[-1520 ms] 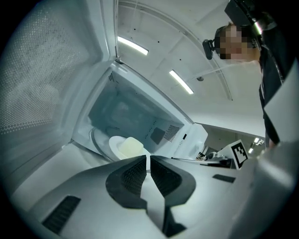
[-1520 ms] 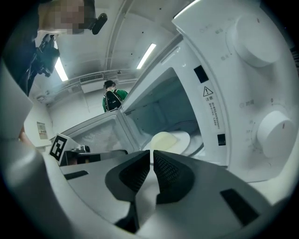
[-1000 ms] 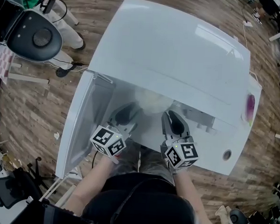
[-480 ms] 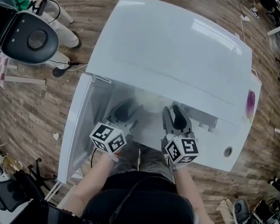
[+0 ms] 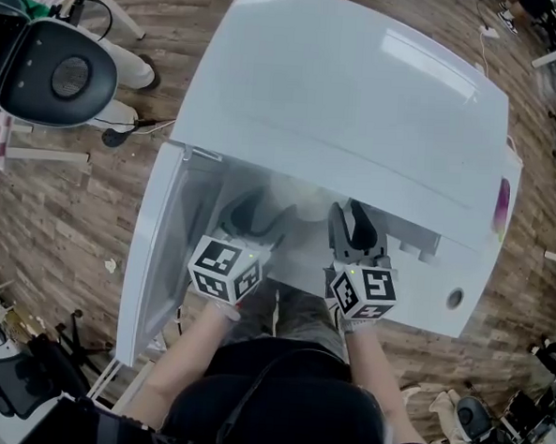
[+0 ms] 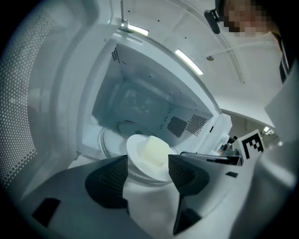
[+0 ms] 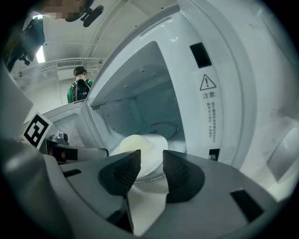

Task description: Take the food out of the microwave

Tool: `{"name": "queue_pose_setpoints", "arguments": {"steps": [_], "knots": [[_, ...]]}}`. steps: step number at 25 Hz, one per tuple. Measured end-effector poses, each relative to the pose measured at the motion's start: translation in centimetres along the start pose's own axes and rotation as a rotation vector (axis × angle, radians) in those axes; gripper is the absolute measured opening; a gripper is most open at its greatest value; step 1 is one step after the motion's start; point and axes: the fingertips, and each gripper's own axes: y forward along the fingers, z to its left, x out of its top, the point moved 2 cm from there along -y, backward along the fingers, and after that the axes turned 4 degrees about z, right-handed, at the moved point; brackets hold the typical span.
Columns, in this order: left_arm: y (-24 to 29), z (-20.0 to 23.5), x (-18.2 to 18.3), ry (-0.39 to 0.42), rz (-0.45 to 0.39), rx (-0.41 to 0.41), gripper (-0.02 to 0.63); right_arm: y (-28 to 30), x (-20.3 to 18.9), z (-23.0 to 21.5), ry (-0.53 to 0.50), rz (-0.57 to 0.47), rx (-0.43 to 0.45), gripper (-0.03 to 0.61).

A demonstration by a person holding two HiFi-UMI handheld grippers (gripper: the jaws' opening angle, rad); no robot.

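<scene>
At the microwave (image 5: pixel 360 109) doorway, approaching the food plate (image 6: pixel 134 148) with left gripper (image 6: pixel 147 161) and right gripper (image 7: pixel 151 156) jaws just opened, rim between, unclamped; next, presumably clamping.

Both forearms reach forward side by side, each hand pointing its tongs slightly downward. The left tongs (image 5: pixel 253 217) have just been opening and stand wide, with the rim of the plate (image 6: pixel 134 150) in the gap and the pads clear of it. The right tongs (image 5: pixel 355 227), close beside, have also just opened, their pads off the same rim.
</scene>
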Motion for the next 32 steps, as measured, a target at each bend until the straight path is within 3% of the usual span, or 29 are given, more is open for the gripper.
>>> {"name": "queue_pose_setpoints", "arguments": {"steps": [6, 16, 21, 28, 32], "knots": [[0.1, 0.6, 0.4, -0.099, 0.02, 0.017, 0.261, 0.4, -0.1, -0.3, -0.004, 0.012, -0.015, 0.143], [1.1, 1.0, 1.1, -0.115, 0.117, 0.05, 0.26, 1.1, -0.4, -0.4, -0.018, 0.033, -0.015, 0.143], [1.6, 0.9, 1.2, -0.133, 0.127, 0.061, 0.259, 1.1, -0.5, -0.4, 0.005, 0.05, -0.026, 0.143], [2.4, 1.0, 2.0, -0.267, 0.109, 0.022, 0.259, 1.4, -0.5, -0.4, -0.02, 0.078, -0.039, 0.143], [2.5, 1.1, 2.2, -0.293, 0.088, 0.016, 0.259, 1.3, -0.4, -0.5, 0.009, 0.073, -0.034, 0.143]]}}
